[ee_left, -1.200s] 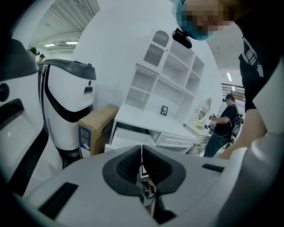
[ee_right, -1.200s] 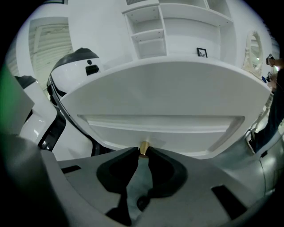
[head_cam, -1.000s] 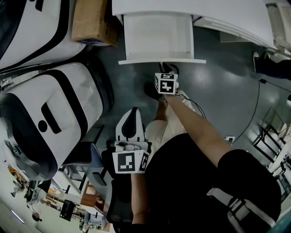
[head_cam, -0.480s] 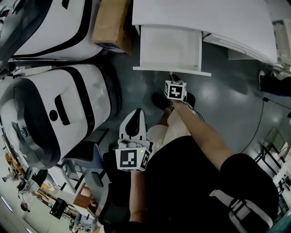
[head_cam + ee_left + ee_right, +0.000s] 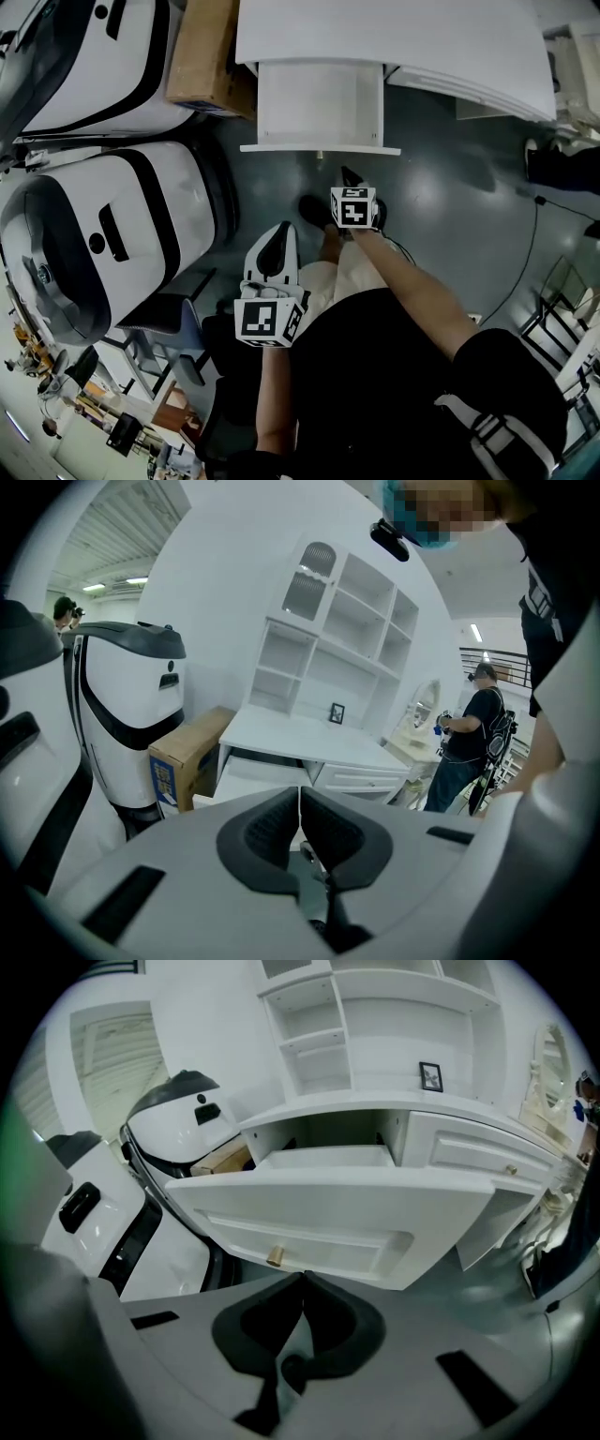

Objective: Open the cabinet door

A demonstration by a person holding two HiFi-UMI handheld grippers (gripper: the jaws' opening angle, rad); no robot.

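A white cabinet desk (image 5: 375, 28) stands ahead with its pulled-out compartment (image 5: 319, 98) open; in the right gripper view its white front panel (image 5: 375, 1213) carries a small brass knob (image 5: 276, 1256). My right gripper (image 5: 348, 175) hangs just in front of that panel, apart from it, jaws shut with nothing between them (image 5: 302, 1279). My left gripper (image 5: 278, 231) is held lower and to the left, near the person's leg, also shut and empty (image 5: 300, 791). The knob (image 5: 320, 155) shows as a speck in the head view.
Two big white-and-black machine shells (image 5: 103, 225) crowd the left side, with a cardboard box (image 5: 202, 56) beside the desk. A closed drawer (image 5: 473, 1152) sits right of the open compartment, shelves (image 5: 328, 639) above. Another person (image 5: 473, 733) stands at the far right.
My right gripper has let go of the front panel's knob, drawn back toward me and shut. The left gripper has shifted slightly upward in the head view.
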